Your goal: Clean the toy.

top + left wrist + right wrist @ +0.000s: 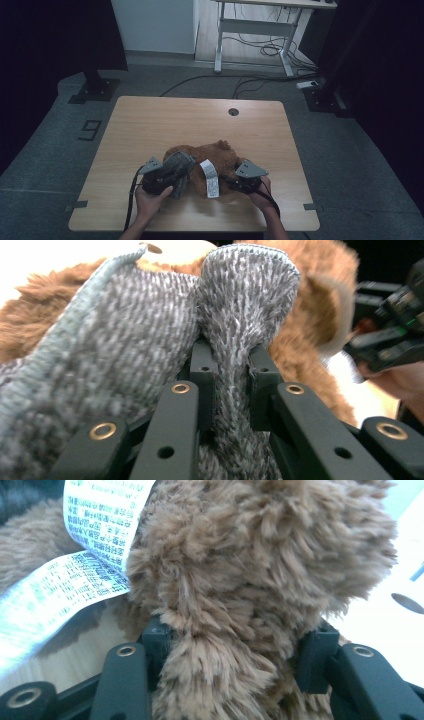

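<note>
Tables: two, the wooden table (pixel 150 125) in front and a white desk (pixel 260 22) behind it
Plush toys: one brown teddy bear (pixel 220 155)
Knitted garments: one grey piece (pixel 177 167)
Printed labels: one white tag (pixel 210 179)
Grippers: two, a left gripper (pixel 167 182) and a right gripper (pixel 240 184)
Hands: two, a left hand (pixel 150 200) and a right hand (pixel 261 196)
Holes in the tabletop: one round hole (pixel 233 111)
Digits marked on the floor: one, a nine (pixel 90 130)
</note>
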Available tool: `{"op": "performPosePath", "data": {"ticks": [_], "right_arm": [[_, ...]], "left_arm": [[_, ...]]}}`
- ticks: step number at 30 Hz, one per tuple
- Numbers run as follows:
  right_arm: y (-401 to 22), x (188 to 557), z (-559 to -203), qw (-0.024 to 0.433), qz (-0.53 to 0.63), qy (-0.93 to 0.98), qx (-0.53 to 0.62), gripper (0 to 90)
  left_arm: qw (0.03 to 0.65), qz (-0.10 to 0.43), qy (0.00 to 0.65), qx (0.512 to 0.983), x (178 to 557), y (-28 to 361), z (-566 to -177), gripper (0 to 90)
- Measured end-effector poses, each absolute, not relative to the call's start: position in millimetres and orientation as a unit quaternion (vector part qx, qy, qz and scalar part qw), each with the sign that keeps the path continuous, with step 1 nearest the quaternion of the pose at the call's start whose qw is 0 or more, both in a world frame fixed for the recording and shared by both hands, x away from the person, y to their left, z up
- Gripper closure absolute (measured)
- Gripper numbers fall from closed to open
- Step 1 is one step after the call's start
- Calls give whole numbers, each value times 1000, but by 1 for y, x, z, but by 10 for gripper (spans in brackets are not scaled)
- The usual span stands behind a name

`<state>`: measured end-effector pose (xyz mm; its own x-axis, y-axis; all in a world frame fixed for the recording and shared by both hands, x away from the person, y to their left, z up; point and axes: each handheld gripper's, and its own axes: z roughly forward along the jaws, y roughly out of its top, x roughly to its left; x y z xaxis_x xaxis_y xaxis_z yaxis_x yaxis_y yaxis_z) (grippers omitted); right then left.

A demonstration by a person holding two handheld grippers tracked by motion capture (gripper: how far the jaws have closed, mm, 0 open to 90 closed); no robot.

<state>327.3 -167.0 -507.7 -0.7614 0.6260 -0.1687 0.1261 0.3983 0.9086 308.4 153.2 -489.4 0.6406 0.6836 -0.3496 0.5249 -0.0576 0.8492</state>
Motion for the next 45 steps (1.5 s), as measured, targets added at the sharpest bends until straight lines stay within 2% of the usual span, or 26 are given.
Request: {"op": "performPosePath", "data": {"ticks": [5,6,7,9,10,11,12,13,14,18,24,27,28,29,33,34,42,45], "right_arm": [[-174,323,-516,243,504,792,246,449],[-175,323,-517,239,502,791,254,449],[-175,323,-517,239,502,791,254,449],[-175,324,-517,236,504,790,257,449],[-174,324,-518,234,506,788,260,449],[-174,324,-518,234,506,788,260,449],[-175,324,-519,234,505,788,264,450],[-175,324,-519,234,505,788,264,450],[-176,323,-519,233,501,788,271,453],[-183,326,-525,224,501,785,289,463],[-185,327,-527,217,503,786,287,475],[-189,328,-529,209,509,783,291,477],[-189,328,-529,209,509,783,291,477],[-190,330,-530,203,512,781,293,477],[-189,330,-530,200,517,779,293,478],[-191,330,-531,198,517,778,297,478],[-195,331,-533,192,524,773,303,479],[-195,331,-533,191,524,773,303,479]], "left_arm": [[544,89,396,734,312,136,-466,777],[545,95,380,741,316,119,-452,778],[545,95,380,741,316,119,-452,777],[545,101,362,750,321,94,-441,777],[535,106,344,764,326,67,-435,777],[535,106,344,764,326,67,-435,775],[525,116,335,774,331,44,-434,774],[525,116,335,774,331,44,-434,773],[513,127,331,782,336,23,-437,771],[506,145,324,786,336,13,-448,774],[501,181,331,779,333,36,-452,780],[484,188,374,768,342,78,-462,781],[484,188,374,768,342,78,-462,781],[488,179,390,760,344,99,-469,782],[497,185,403,746,341,121,-470,784],[501,190,417,734,340,136,-469,783],[476,187,464,723,350,174,-486,782],[479,188,464,721,348,175,-486,781]]}}
